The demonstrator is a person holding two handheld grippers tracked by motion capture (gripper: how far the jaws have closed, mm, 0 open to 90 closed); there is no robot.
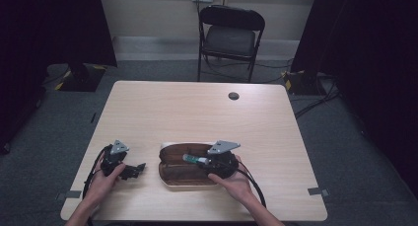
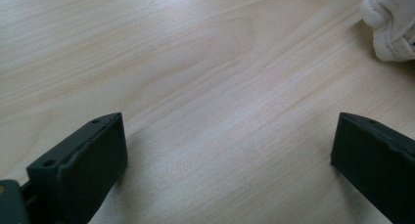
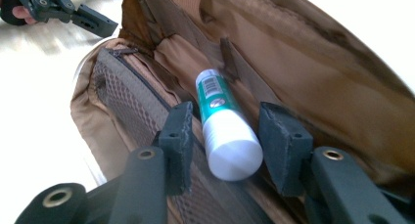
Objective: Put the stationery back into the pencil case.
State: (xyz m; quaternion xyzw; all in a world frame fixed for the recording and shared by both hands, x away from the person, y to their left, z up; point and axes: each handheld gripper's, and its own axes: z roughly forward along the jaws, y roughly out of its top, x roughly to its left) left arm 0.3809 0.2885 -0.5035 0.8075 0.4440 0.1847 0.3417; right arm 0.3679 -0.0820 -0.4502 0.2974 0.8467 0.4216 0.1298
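Right gripper view: a glue stick [image 3: 222, 126] lies between the right gripper [image 3: 227, 143], in the open brown pouch [image 3: 303, 72].
Its jaws stand slightly apart, flanking the tube; grip uncertain. The left gripper [image 2: 227, 160] gapes empty over the table [image 2: 195, 62].

pouch [image 3: 313, 72]: brown, mesh pocket | tube [image 3: 222, 126]: green, white, barcode | table [image 1: 197, 112]: pale wood grain

The far half of the table [image 1: 197, 107] lies bare, with only a small dark round cap [image 1: 233, 95] set in it. Near the front edge, an open brown pouch [image 1: 180, 168] fills the middle, a green-and-white tube [image 3: 222, 123] lying inside between the right gripper [image 3: 226, 136]'s parted jaws. The left gripper [image 2: 225, 160], jaws wide, has bare wood between them and a white cloth edge [image 2: 391, 23] beyond.
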